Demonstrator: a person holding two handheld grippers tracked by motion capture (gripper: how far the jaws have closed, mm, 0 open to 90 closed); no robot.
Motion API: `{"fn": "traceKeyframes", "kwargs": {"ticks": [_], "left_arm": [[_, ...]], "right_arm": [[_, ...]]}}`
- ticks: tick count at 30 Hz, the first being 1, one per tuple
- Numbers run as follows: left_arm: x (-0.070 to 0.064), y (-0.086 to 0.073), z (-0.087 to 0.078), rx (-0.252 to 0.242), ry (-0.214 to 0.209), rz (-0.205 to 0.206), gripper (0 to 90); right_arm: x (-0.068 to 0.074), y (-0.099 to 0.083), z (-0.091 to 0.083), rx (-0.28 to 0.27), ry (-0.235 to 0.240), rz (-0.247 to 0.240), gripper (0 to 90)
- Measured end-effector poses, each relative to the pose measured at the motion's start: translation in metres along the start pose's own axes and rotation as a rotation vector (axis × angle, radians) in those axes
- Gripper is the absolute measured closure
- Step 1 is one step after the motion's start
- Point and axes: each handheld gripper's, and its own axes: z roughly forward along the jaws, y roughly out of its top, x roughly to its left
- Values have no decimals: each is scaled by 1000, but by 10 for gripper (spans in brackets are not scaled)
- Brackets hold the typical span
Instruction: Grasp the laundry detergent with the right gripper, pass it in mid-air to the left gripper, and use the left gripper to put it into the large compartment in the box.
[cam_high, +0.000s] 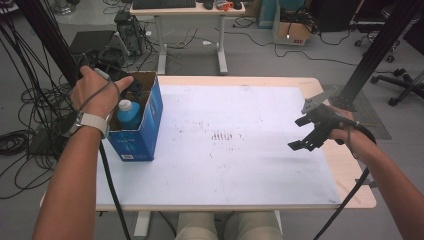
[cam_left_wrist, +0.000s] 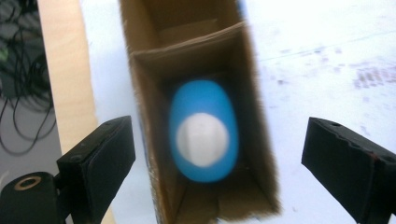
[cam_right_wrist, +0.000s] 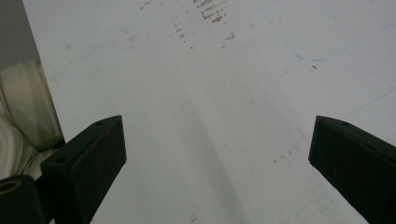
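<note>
A blue cardboard box (cam_high: 140, 131) with its top open stands at the left edge of the table. Inside it a blue bottle with a white cap (cam_high: 128, 113) stands upright. My left gripper (cam_high: 131, 86) hovers over the box's far end, its jaws wide apart. In the left gripper view I look straight down on the bottle (cam_left_wrist: 203, 135) in the box's near compartment (cam_left_wrist: 196, 116), with the left gripper (cam_left_wrist: 219, 161) open and empty above it. My right gripper (cam_high: 304, 134) hangs open above the table's right side, and in the right gripper view this gripper (cam_right_wrist: 217, 158) holds nothing.
A white mat (cam_high: 225, 145) with dark smudges covers the wooden table (cam_high: 350, 175). A second, empty compartment (cam_left_wrist: 182, 18) lies at the box's far end. Beyond the table stand a desk (cam_high: 185, 10), cables and a black frame post (cam_high: 370, 55). The person's knees (cam_high: 225, 225) sit under the front edge.
</note>
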Motion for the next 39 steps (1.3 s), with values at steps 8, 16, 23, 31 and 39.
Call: {"fn": "traceKeyframes", "kwargs": {"ticks": [8,16,23,31,39], "left_arm": [[-24,-4,-30,-52,-56,144,107],[-57,-11,-39,-79,-138,310,101],[-84,-17,-32,-69,-192,438,101],[-105,-22,-23,-67,-220,494,101],[-116,-25,-18,-47,-233,577,101]], "right_arm": [[1,5,-3,-4,-7,-16,42],[3,11,-2,-4,-6,-26,41],[4,15,-2,-2,-2,-34,42],[5,16,-3,-1,-1,-37,42],[6,17,-2,-5,0,-38,42]]}}
